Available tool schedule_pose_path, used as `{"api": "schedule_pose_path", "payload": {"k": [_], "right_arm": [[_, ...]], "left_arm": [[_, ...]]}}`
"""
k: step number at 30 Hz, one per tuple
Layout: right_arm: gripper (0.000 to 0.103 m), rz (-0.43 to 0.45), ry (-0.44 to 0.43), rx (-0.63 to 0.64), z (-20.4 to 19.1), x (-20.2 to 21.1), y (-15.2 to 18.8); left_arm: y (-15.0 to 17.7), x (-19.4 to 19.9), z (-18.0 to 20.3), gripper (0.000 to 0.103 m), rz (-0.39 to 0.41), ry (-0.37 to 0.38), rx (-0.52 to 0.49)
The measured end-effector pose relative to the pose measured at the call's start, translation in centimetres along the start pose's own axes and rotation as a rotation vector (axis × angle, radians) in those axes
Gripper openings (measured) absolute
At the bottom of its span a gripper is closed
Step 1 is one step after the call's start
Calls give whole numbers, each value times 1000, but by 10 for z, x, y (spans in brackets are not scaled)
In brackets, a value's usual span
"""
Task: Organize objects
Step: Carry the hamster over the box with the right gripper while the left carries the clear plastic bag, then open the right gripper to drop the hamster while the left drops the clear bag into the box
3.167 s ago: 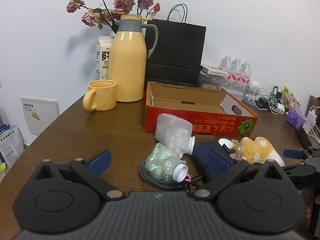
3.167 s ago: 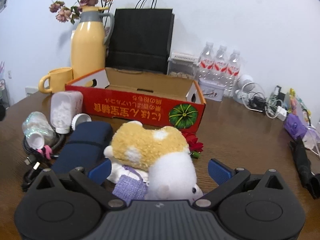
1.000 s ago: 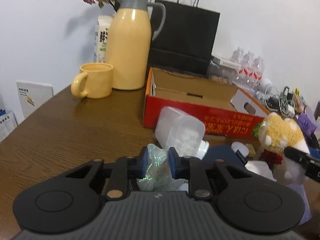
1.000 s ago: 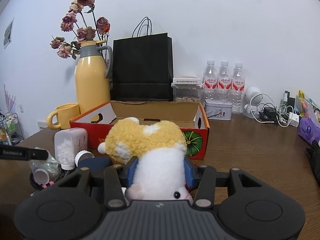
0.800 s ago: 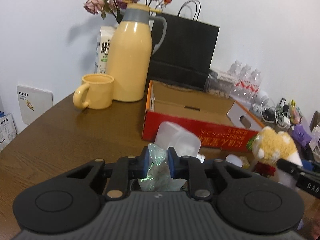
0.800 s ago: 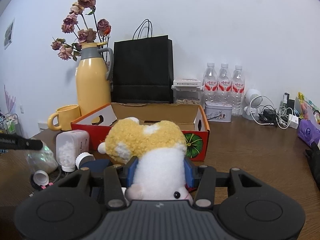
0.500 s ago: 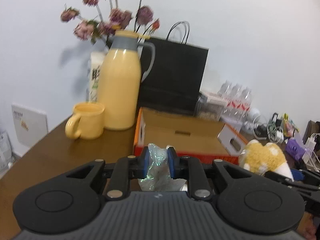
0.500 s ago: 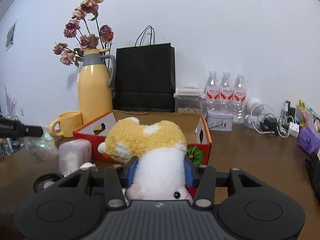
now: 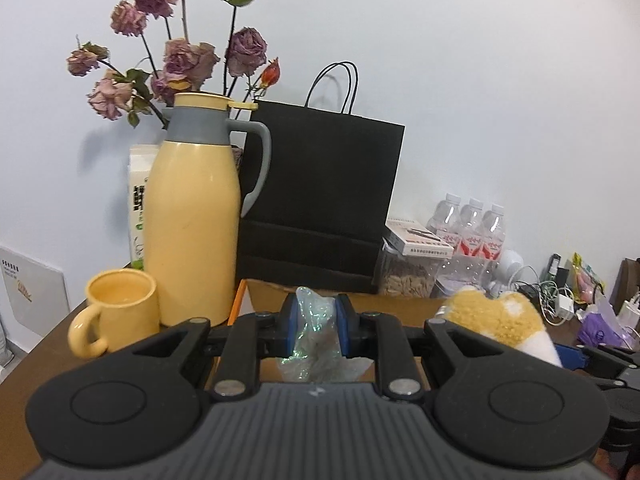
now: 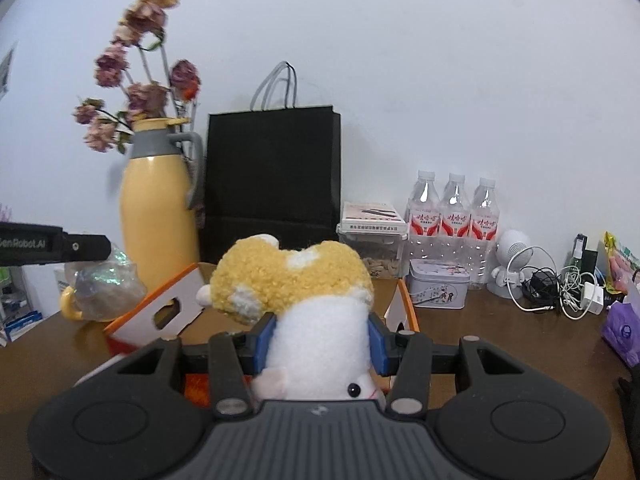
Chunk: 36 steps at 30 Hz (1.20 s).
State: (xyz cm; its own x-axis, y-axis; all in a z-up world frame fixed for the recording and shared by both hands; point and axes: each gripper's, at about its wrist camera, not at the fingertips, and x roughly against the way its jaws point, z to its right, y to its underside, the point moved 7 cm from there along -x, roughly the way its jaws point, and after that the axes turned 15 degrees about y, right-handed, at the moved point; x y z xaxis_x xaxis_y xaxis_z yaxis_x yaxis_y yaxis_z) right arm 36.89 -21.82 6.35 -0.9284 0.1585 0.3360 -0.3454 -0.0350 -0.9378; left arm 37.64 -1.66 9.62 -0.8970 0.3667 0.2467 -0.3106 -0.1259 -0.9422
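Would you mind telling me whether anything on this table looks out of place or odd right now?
The flowers behind the yellow thermos look wilted and dried. The tangle of cables and chargers at the table's right end is messy. Nothing looks spilled or broken.

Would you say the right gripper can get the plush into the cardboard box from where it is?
Probably yes. The right gripper is shut on the plush, just before the open-topped box, and nothing stands between them. The left gripper, holding its plastic jar, is off to the side.
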Motion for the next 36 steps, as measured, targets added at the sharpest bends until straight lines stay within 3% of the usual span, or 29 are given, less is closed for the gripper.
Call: {"api": "schedule_pose_path", "payload": {"k": [8, 19, 22, 23, 24, 25, 26, 27, 28, 36], "right_arm": [[46, -66, 52, 8, -8, -64, -1], [46, -143, 59, 27, -7, -95, 22], [48, -143, 58, 34, -8, -94, 23], [49, -144, 54, 35, -8, -94, 23], [56, -146, 46, 34, -9, -93, 24], [62, -149, 41, 33, -9, -93, 25], [77, -147, 37, 33, -9, -92, 25], [90, -142, 33, 31, -10, -92, 24], [93, -134, 28, 29, -10, -91, 24], [94, -120, 24, 17, -8, -89, 20]], "left_arm": [[3, -49, -9, 20, -32, 0, 0], [27, -87, -24, 22, -126, -33, -5], [28, -87, -26, 45, -125, -52, -13], [28, -87, -26, 61, -123, -56, -17], [27, -86, -26, 84, -115, -60, -18], [26, -85, -27, 96, -105, -67, -16], [25, -83, -27, 103, -87, -79, -14], [23, -82, -28, 103, -76, -85, -13], [22, -81, -28, 103, -78, -85, -11], [21, -81, -29, 103, -87, -86, -5]]}}
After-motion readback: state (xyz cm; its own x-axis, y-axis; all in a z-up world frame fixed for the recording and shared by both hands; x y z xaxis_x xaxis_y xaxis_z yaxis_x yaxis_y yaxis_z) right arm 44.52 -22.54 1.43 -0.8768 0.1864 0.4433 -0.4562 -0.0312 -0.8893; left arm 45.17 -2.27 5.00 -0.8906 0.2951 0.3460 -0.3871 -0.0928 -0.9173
